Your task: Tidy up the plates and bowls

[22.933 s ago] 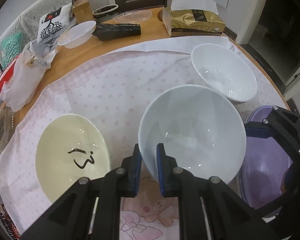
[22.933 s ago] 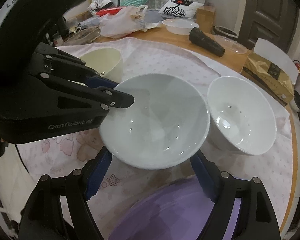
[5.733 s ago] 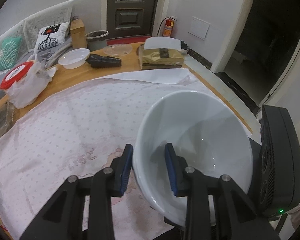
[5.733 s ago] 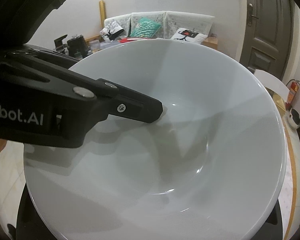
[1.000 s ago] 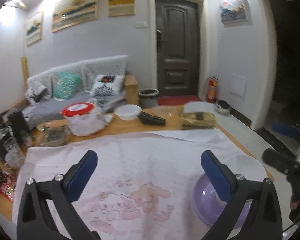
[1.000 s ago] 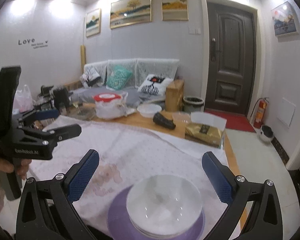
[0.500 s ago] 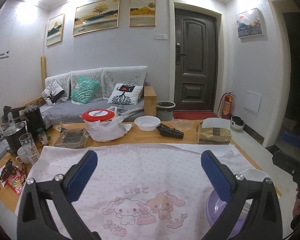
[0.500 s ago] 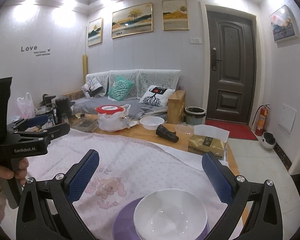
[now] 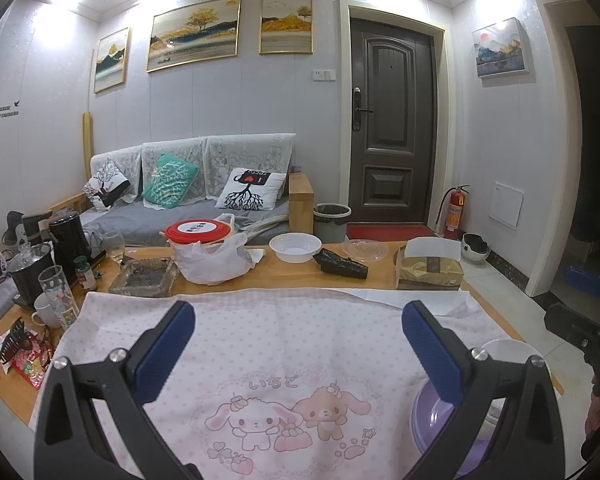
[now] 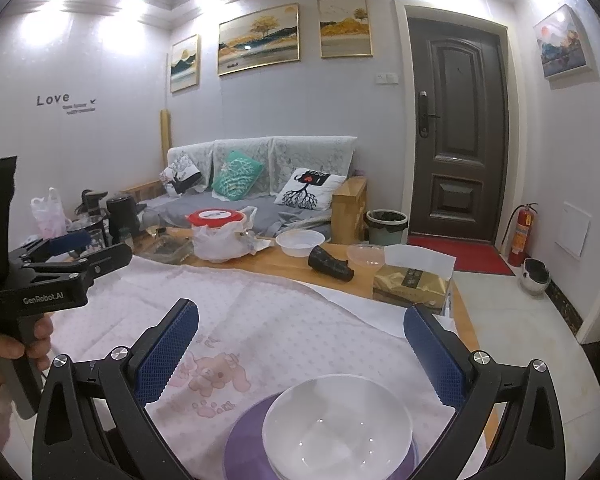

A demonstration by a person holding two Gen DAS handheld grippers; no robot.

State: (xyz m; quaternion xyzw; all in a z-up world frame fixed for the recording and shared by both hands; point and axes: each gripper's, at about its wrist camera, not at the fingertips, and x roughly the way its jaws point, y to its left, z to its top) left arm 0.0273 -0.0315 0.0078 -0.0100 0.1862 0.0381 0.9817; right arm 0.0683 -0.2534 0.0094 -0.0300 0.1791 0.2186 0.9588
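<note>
White bowls [image 10: 338,426] sit nested on a purple plate [image 10: 244,450] at the near right of the pink cartoon tablecloth [image 10: 260,312]. My right gripper [image 10: 300,354] hangs open above and behind them, holding nothing. In the left wrist view the purple plate [image 9: 430,426] and a white bowl rim [image 9: 504,350] show low on the right, partly hidden by a finger. My left gripper [image 9: 298,350] is open and holds nothing, well above the cloth. A hand [image 10: 4,350] holds the left gripper [image 10: 108,248] at the left edge of the right wrist view.
Along the table's far wooden edge stand a gold tissue box [image 9: 428,272], a black object [image 9: 342,266], a white plastic bowl [image 9: 295,247], a clear lid [image 9: 364,249], a bagged red-lidded container [image 9: 208,252] and a glass tray [image 9: 144,276]. Kettles, glasses and mugs [image 9: 56,300] crowd the left end.
Both grippers have risen and drawn back from the table over the last second, staying open. The bowls stay stacked on the purple plate.
</note>
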